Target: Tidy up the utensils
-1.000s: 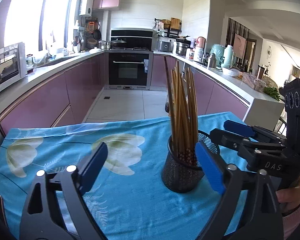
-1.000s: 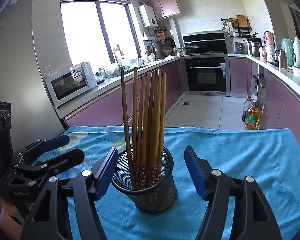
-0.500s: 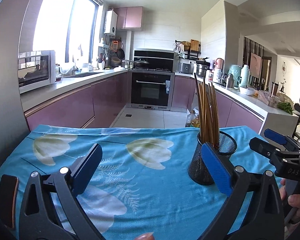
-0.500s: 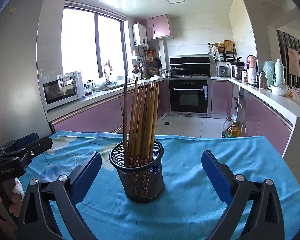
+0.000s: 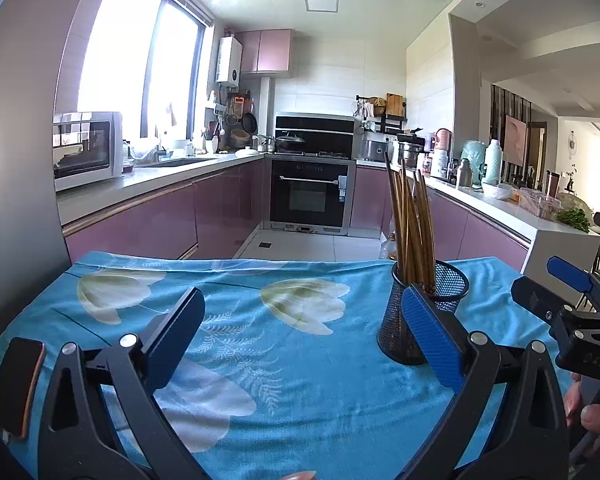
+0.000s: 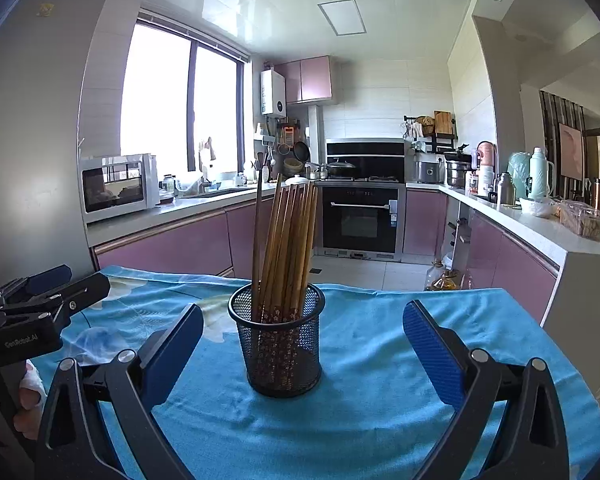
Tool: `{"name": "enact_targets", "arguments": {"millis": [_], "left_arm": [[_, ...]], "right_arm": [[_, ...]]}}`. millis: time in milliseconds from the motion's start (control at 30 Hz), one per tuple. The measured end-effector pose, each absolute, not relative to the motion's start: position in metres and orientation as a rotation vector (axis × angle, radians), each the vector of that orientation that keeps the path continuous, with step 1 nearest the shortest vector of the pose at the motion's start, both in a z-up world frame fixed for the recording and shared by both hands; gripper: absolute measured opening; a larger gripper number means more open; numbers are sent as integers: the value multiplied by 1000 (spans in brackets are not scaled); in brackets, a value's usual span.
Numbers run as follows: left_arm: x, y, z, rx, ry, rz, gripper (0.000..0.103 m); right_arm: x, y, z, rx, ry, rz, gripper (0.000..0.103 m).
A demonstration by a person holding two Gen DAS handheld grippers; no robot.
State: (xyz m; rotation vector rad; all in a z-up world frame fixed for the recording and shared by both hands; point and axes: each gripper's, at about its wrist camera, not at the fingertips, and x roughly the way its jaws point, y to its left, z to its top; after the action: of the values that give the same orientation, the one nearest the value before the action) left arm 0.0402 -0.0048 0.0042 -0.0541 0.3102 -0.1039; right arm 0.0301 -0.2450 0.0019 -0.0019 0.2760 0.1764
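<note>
A black mesh cup [image 6: 279, 350] stands upright on the blue flowered tablecloth [image 6: 380, 360] and holds several wooden chopsticks [image 6: 288, 240]. My right gripper [image 6: 298, 354] is open and empty, drawn back, with the cup just beyond and between its fingers. My left gripper [image 5: 300, 338] is open and empty over the cloth; the cup [image 5: 416, 316] stands behind its right finger [image 5: 432, 336], with the chopsticks [image 5: 412, 224] rising above. The right gripper also shows at the right edge of the left wrist view [image 5: 572, 296].
A phone [image 5: 18, 384] lies at the cloth's left edge. The table's far edge drops to the kitchen floor [image 5: 300, 246]. Oil bottles [image 6: 444, 278] stand on the floor beyond. Counters with a microwave [image 6: 116, 186] and an oven [image 6: 360, 220] ring the room.
Both grippers have drawn back from the cup and risen. The right gripper's jaws have spread wider. The cup with its chopsticks stays put on the cloth.
</note>
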Motion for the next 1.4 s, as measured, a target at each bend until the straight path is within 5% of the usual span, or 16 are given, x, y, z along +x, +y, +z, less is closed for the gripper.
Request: {"name": "enact_targets", "arguments": {"millis": [1400], "left_arm": [[19, -16, 5, -46, 271, -101, 97]], "right_arm": [[11, -249, 3, -2, 235, 104, 97]]}}
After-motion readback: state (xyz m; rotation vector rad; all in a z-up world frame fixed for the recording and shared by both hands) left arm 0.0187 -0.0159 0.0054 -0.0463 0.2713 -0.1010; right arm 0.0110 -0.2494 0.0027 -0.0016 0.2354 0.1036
